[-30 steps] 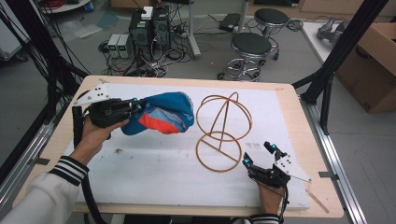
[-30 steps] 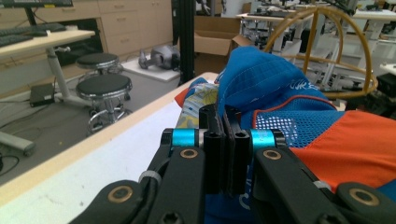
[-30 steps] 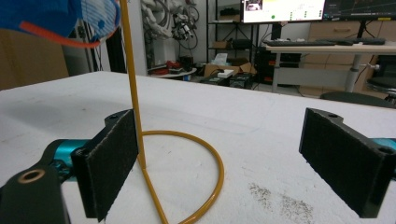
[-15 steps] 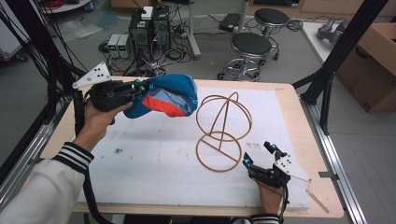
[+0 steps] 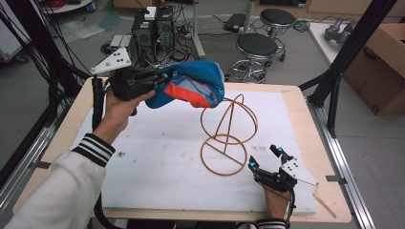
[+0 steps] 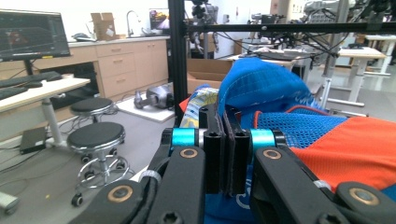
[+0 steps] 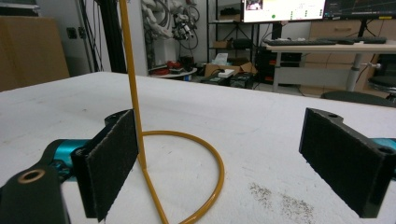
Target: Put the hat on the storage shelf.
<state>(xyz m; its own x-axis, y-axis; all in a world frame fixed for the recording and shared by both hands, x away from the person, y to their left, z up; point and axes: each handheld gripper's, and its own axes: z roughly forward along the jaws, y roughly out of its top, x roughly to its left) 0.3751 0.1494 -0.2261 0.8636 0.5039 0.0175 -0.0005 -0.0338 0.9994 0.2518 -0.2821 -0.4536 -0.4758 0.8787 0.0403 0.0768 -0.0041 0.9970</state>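
Note:
A blue and orange mesh cap [image 5: 191,88] hangs in the air above the table's far left, its crown close to the top of the stand. My left gripper [image 5: 160,78] is shut on the cap's edge; in the left gripper view the jaws [image 6: 225,116] press together on the fabric, with the cap [image 6: 355,144] spreading to the right. A thin golden wire stand [image 5: 228,131] with a round base ring and an upright loop stands mid-table. My right gripper [image 5: 264,157] rests on the table near the base ring, open; the stand's rod [image 7: 132,70] rises just by its left pad.
A white board [image 5: 157,157] covers the wooden table. A thin wooden stick [image 5: 327,205] lies at the front right corner. Beyond the table stand two stools [image 5: 258,45], computer boxes [image 5: 153,28] and a cardboard box [image 5: 382,71]. Black frame posts flank both sides.
My left gripper has lifted the cap off the table and carried it up and to the right, toward the top of the wire stand. The right gripper has stayed in place.

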